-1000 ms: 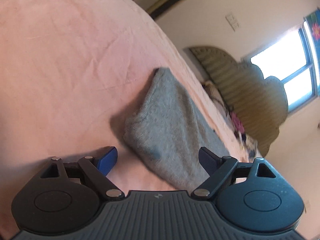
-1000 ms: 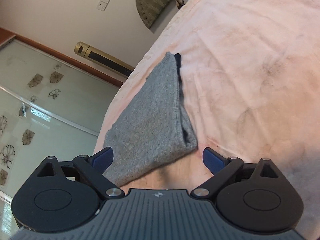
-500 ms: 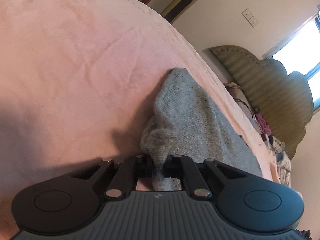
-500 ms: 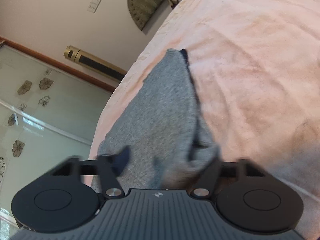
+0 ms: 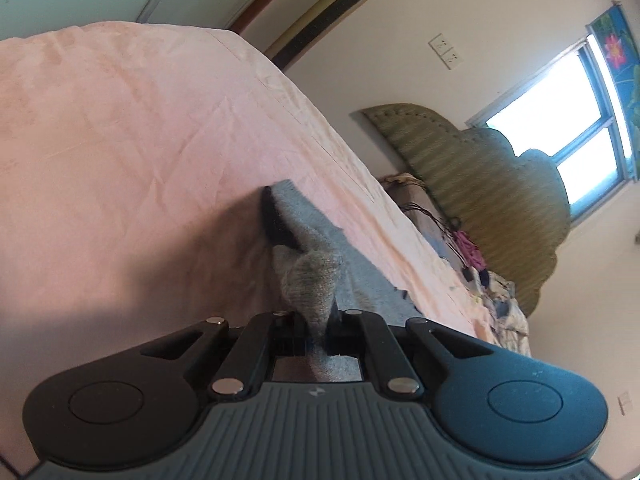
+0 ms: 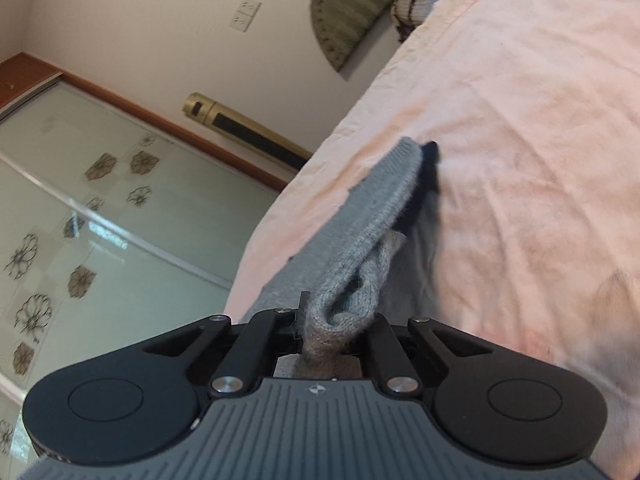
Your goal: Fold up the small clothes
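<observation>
both claws just snapped together | left claw [image 5: 318, 334] and right claw [image 6: 326, 336] each clamped on a near corner of the grey knitted garment [image 5: 320, 280] | near edge lifting off the pink-sheeted bed [image 5: 120, 140], far end lying ahead | fold can begin

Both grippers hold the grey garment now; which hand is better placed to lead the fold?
Neither clearly: left gripper and right gripper are each shut on a near corner of the grey garment, so probably both carry it together.

A home bedroom is showing here: a pink bedsheet [image 5: 140, 152] is covering a bed under a padded green headboard [image 5: 480, 176]. Flower-patterned sliding wardrobe doors [image 6: 80, 208] are lining one wall, and daylight is coming through a window [image 5: 560, 120]
</observation>
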The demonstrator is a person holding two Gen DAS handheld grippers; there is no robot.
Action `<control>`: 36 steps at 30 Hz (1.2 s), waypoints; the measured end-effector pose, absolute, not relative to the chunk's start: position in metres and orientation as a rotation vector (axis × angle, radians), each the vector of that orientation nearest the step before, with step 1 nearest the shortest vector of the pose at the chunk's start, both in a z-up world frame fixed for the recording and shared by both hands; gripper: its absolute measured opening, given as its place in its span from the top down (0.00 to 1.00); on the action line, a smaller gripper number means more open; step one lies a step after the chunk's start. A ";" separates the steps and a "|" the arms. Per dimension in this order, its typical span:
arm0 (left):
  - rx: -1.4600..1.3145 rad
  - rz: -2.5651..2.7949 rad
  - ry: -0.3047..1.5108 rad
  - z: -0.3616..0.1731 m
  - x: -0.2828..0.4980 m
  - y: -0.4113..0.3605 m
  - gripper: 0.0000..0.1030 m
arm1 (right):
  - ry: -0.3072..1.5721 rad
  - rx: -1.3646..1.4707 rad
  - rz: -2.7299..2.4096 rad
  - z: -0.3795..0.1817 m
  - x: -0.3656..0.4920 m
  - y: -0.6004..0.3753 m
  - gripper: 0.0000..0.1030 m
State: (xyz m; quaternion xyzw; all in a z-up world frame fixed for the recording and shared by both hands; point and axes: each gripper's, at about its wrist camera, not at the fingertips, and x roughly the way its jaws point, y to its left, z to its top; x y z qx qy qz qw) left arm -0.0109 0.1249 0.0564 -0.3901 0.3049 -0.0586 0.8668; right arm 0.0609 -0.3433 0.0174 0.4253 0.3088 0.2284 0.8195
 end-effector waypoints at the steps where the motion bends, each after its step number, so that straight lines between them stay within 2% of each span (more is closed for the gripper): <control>1: -0.813 -0.131 0.650 0.057 -0.024 0.126 0.96 | 0.664 0.905 0.500 0.020 0.049 -0.344 0.89; 8: -0.612 -0.105 0.791 0.018 -0.101 0.132 0.95 | 0.787 0.981 0.508 -0.002 -0.041 -0.361 0.87; 9: -0.529 -0.108 0.806 0.017 -0.103 0.129 0.95 | 0.824 0.953 0.487 -0.007 -0.047 -0.359 0.78; 10: -0.473 -0.122 0.798 0.018 -0.106 0.127 0.94 | 0.860 0.921 0.450 -0.010 -0.050 -0.360 0.57; 11: -0.437 -0.148 0.774 0.023 -0.110 0.129 0.91 | 0.877 0.903 0.423 -0.010 -0.050 -0.364 0.43; 12: -0.403 -0.188 0.765 0.029 -0.109 0.131 0.81 | 0.858 0.890 0.396 -0.006 -0.050 -0.371 0.26; 13: -0.370 -0.241 0.769 0.035 -0.106 0.134 0.55 | 0.817 0.871 0.377 0.002 -0.049 -0.378 0.25; 15: -0.306 -0.189 0.710 0.051 -0.096 0.140 0.28 | 0.735 0.807 0.383 0.025 -0.037 -0.389 0.24; 16: -0.285 -0.132 0.644 0.061 -0.089 0.144 0.27 | 0.714 0.761 0.389 0.036 -0.025 -0.389 0.24; 20: -0.272 -0.097 0.546 0.081 -0.022 0.147 0.27 | 0.714 0.455 0.363 0.058 0.047 -0.365 0.24; 24: -0.286 -0.144 0.678 0.051 0.068 0.124 0.28 | 0.777 0.208 0.323 0.043 0.120 -0.328 0.24; 29: -0.161 -0.198 0.767 0.019 0.132 0.087 0.28 | 0.856 0.151 0.334 0.018 0.167 -0.302 0.26; 30: -0.139 -0.202 0.785 0.015 0.139 0.081 0.37 | 0.867 0.167 0.352 0.014 0.172 -0.300 0.28; 31: -0.120 -0.201 0.816 0.010 0.145 0.077 0.63 | 0.875 0.185 0.379 0.011 0.175 -0.299 0.36; 32: -0.108 -0.201 0.835 0.006 0.148 0.075 0.78 | 0.873 0.193 0.396 0.009 0.177 -0.299 0.43; 33: -0.108 -0.202 0.824 0.007 0.148 0.076 0.91 | 0.865 0.196 0.395 0.007 0.177 -0.299 0.70; 34: -0.107 -0.202 0.818 0.009 0.148 0.076 0.92 | 0.865 0.214 0.402 0.005 0.177 -0.301 0.89; 36: -0.084 -0.195 0.778 0.017 0.140 0.075 0.93 | 0.832 0.226 0.409 0.007 0.173 -0.304 0.89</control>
